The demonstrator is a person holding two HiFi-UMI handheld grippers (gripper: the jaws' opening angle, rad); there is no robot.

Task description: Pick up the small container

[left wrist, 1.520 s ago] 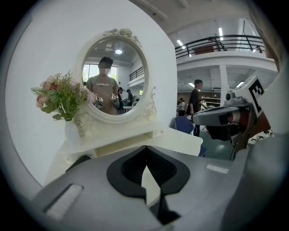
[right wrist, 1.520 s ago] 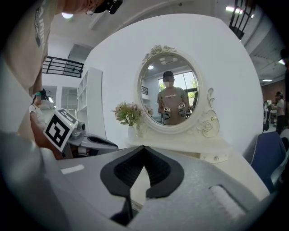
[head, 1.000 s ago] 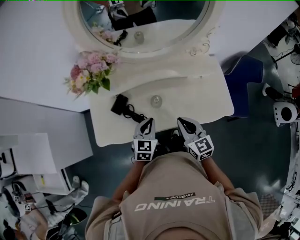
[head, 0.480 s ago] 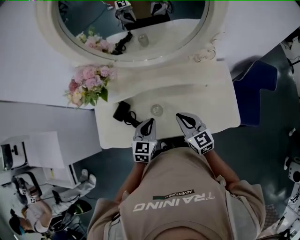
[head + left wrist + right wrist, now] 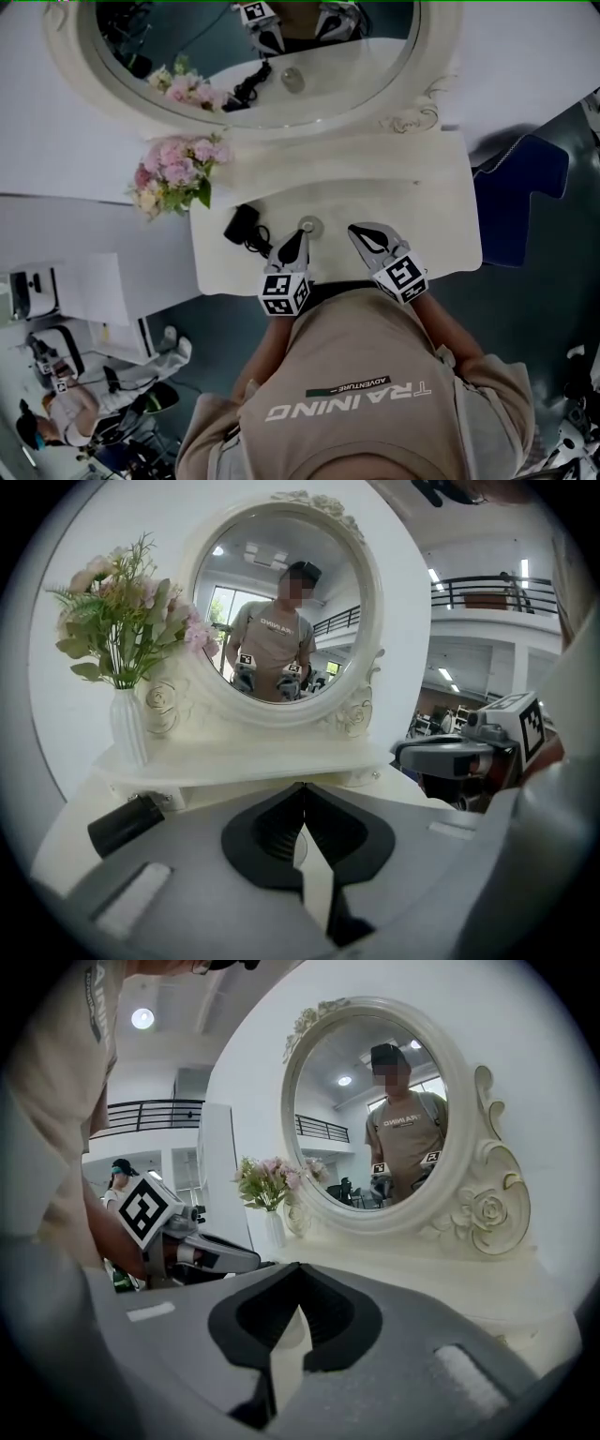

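The small container, a clear round jar, stands on the white dressing table near its front edge. In the head view my left gripper points at it from just in front, tips almost touching it, jaws shut on nothing. My right gripper lies to the container's right, a short gap away, also shut and empty. In the left gripper view the left gripper shows its jaws meeting at the tip. The right gripper looks the same in its own view. The jaws hide most of the container in both gripper views.
A black adapter with its cable lies left of the container. A vase of pink flowers stands at the table's back left. The oval mirror rises behind. A blue chair is to the right of the table.
Both grippers have moved forward from the table's front edge onto the table. The left tip has come up close to the container.
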